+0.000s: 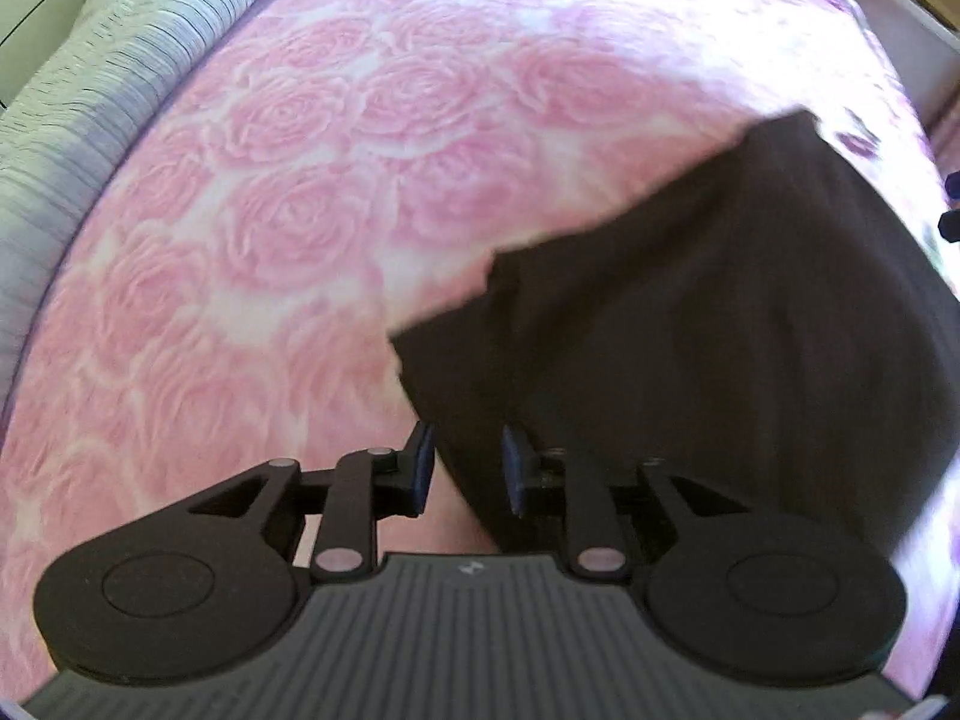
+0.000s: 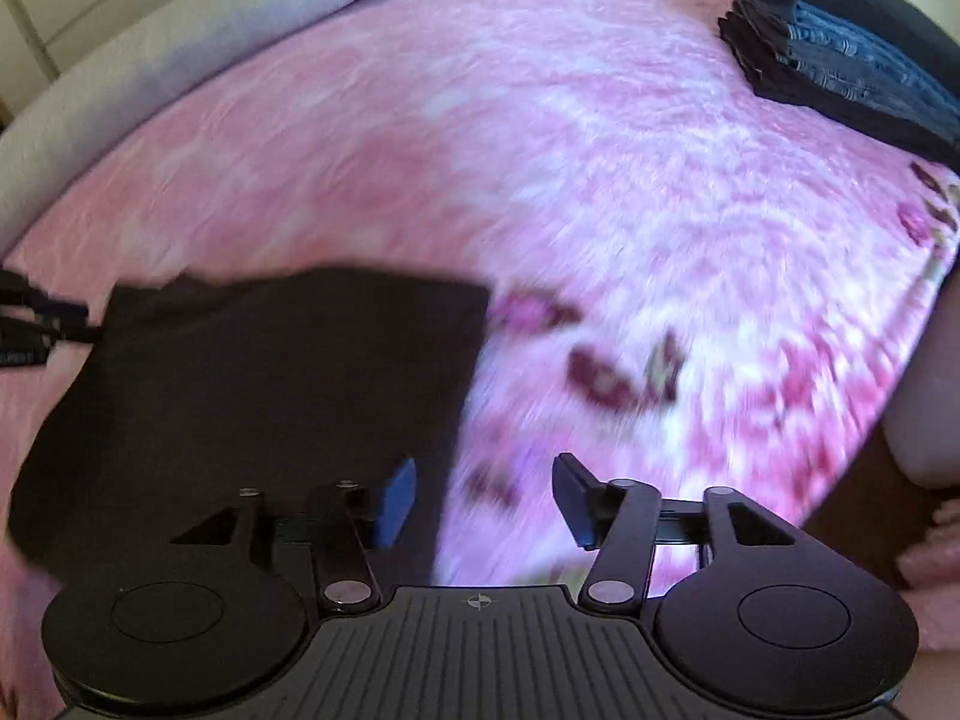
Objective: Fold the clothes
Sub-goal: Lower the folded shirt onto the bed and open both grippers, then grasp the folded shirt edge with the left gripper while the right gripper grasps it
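The work surface is a bed covered by a plush pink blanket (image 1: 312, 192) with an embossed rose pattern; toward one side the pattern changes to darker magenta flowers on a white and pink ground. The pile looks soft and slightly shaggy. Along the far left edge in the left wrist view lies a ribbed, grey-white striped bedcover (image 1: 78, 120), bunched into a long roll. A pale bed frame or wall panel borders the blanket beyond it.

The task item is a dark brown garment (image 1: 720, 330) of smooth, matte cloth, folded into a flat panel with straight edges and one squared corner. It lies on the blanket in the near area of both views, directly ahead of both tools.

A stack of folded clothes (image 2: 840, 48), dark fabric with blue denim layers between, sits at the far right corner of the bed, well apart from the garment.

Left tool (image 1: 465, 468): the pads stand narrowly apart, with the garment's edge in the gap; whether they press on the cloth cannot be told.

Right tool (image 2: 486, 501): the jaws stand wide apart over the garment's right edge and grip nothing.
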Available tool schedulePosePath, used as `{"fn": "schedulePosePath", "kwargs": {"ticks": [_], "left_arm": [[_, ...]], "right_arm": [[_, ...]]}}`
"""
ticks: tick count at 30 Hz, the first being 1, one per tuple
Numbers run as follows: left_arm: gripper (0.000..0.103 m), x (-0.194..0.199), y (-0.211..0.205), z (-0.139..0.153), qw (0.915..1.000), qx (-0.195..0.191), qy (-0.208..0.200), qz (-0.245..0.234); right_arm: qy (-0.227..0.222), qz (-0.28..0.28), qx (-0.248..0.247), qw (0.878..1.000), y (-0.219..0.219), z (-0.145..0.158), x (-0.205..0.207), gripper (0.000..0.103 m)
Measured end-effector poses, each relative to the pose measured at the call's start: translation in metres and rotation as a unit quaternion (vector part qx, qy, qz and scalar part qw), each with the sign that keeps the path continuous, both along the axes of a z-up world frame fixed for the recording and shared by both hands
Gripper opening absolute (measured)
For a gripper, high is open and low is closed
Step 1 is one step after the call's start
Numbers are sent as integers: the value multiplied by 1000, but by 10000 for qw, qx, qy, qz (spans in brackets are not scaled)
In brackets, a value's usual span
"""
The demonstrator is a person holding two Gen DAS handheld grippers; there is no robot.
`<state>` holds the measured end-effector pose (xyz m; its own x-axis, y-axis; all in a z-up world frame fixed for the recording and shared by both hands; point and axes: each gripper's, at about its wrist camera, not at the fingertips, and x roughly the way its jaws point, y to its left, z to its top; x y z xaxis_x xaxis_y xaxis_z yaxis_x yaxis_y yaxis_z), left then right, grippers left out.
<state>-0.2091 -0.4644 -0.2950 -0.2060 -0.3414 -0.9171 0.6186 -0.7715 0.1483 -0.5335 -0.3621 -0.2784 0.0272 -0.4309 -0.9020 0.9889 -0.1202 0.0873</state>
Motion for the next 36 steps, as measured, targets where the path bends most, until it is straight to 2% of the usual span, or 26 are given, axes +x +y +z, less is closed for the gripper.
{"fn": "schedulePosePath", "kwargs": {"ticks": [2,7,12,17,24,28,30,31,32,36], "left_arm": [[36,14,26,15,10000,-68,46,-35],[48,44,85,39,9996,-165,239,75],[60,69,127,53,9990,-331,287,-2],[62,88,144,69,9983,-453,371,-14],[65,102,151,84,9967,-652,479,-65],[65,97,164,78,9943,-874,270,-542],[65,93,173,73,9909,-1025,108,-867],[65,90,178,70,9887,-1085,9,-1032],[65,88,183,67,9866,-1128,-69,-1174],[65,74,200,49,9805,-1207,-222,-1535]], "right_arm": [[75,5,118,9999,18,9,24,58],[196,101,395,9990,51,16,84,59],[463,437,354,9973,79,30,134,59],[602,628,232,9959,96,43,166,59],[707,710,163,9948,104,54,186,59],[823,720,107,9939,108,55,190,60],[1072,828,-7,9908,113,54,193,69],[1233,925,-73,9880,117,53,195,78],[1365,1028,-128,9852,121,51,196,82],[1739,1575,-60,9721,133,33,195,84]]}}
